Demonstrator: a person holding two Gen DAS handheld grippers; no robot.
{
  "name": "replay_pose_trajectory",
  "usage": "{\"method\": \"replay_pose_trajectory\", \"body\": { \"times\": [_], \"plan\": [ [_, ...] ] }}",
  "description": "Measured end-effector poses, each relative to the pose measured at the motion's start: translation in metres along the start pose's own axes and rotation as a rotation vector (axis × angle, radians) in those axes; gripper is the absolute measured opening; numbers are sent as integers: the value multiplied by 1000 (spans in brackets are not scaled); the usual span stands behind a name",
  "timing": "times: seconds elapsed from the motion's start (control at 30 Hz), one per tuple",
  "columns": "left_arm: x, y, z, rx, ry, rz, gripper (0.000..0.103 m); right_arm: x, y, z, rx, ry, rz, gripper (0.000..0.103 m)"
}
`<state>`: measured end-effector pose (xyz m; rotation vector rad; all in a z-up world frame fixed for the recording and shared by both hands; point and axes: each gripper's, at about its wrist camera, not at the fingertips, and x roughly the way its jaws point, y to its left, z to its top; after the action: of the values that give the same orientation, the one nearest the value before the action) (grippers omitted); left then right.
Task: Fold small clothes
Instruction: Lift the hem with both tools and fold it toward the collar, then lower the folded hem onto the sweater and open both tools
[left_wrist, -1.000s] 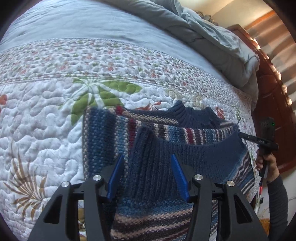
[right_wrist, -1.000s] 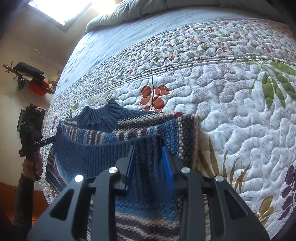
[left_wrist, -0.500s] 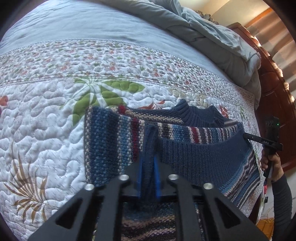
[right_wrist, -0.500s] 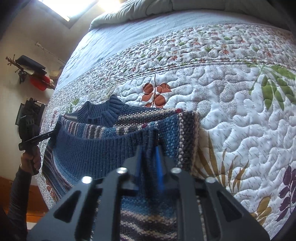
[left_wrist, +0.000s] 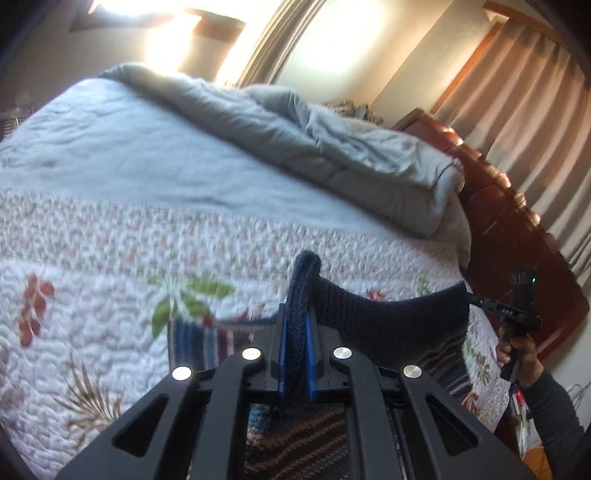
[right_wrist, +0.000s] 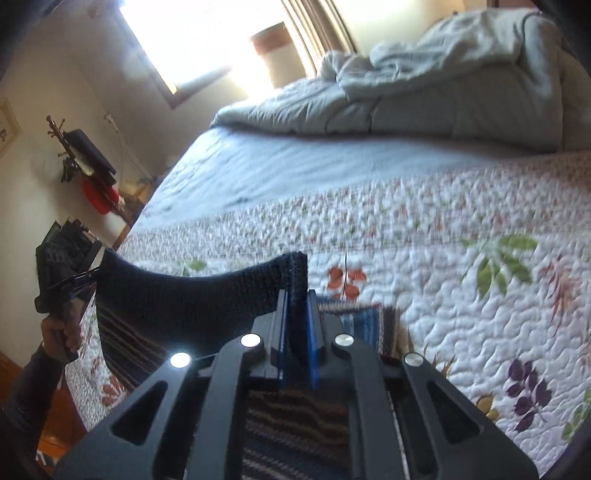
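Observation:
A striped knit sweater (left_wrist: 199, 334) lies on the floral quilt, and its navy ribbed hem (left_wrist: 388, 317) is raised off the bed and stretched between both grippers. My left gripper (left_wrist: 295, 314) is shut on one end of the hem, which bunches up between the blue pads. At the far right of that view my right gripper (left_wrist: 476, 300) pinches the other end. In the right wrist view, my right gripper (right_wrist: 297, 295) is shut on the hem (right_wrist: 184, 295), and the left gripper (right_wrist: 92, 275) holds the far corner at the left. Striped body (right_wrist: 354, 317) stays on the quilt below.
The floral quilt (left_wrist: 92, 295) covers the near part of the bed. A rumpled grey duvet (left_wrist: 332, 147) is piled at the far end. A wooden bed frame (left_wrist: 517, 240) and curtains stand on one side, and a coat rack (right_wrist: 81, 155) hangs on the wall opposite.
Both grippers closed on the navy hem, then rose and tilted upward. The hem has come up off the sweater body and now hangs taut between them.

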<state>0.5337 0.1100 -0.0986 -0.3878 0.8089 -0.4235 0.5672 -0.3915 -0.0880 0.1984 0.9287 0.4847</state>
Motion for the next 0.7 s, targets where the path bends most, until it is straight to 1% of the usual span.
{"method": "replay_pose_trajectory", "body": {
  "times": [0.03, 0.1, 0.17, 0.2, 0.27, 0.33, 0.4, 0.43, 0.47, 0.6, 0.67, 0.7],
  "plan": [
    [-1, 0, 8, -5, -11, 10, 8, 2, 0, 7, 10, -9, -13, 8],
    [9, 7, 21, -27, 0, 37, 8, 15, -3, 17, 43, 9, -28, 8],
    [31, 19, 26, -60, 52, 75, 8, 35, -10, 24, 66, 40, -68, 8],
    [44, 25, 25, -73, 78, 99, 8, 50, -13, 27, 76, 69, -85, 8],
    [71, 37, 19, -99, 138, 138, 8, 75, -17, 27, 82, 118, -128, 8],
    [103, 50, 7, -128, 214, 195, 8, 105, -25, 25, 104, 179, -169, 8],
    [126, 64, 0, -161, 272, 258, 8, 123, -32, 23, 129, 222, -210, 8],
    [133, 68, -2, -174, 290, 269, 8, 131, -33, 23, 130, 238, -231, 8],
    [136, 68, -1, -180, 293, 274, 8, 135, -34, 24, 129, 242, -242, 8],
    [132, 58, 19, -143, 235, 228, 8, 132, -40, 36, 150, 203, -244, 8],
    [132, 57, 25, -146, 225, 218, 8, 134, -48, 36, 172, 210, -255, 8],
    [137, 60, 24, -154, 237, 224, 8, 138, -56, 33, 195, 228, -266, 8]
  ]
}}
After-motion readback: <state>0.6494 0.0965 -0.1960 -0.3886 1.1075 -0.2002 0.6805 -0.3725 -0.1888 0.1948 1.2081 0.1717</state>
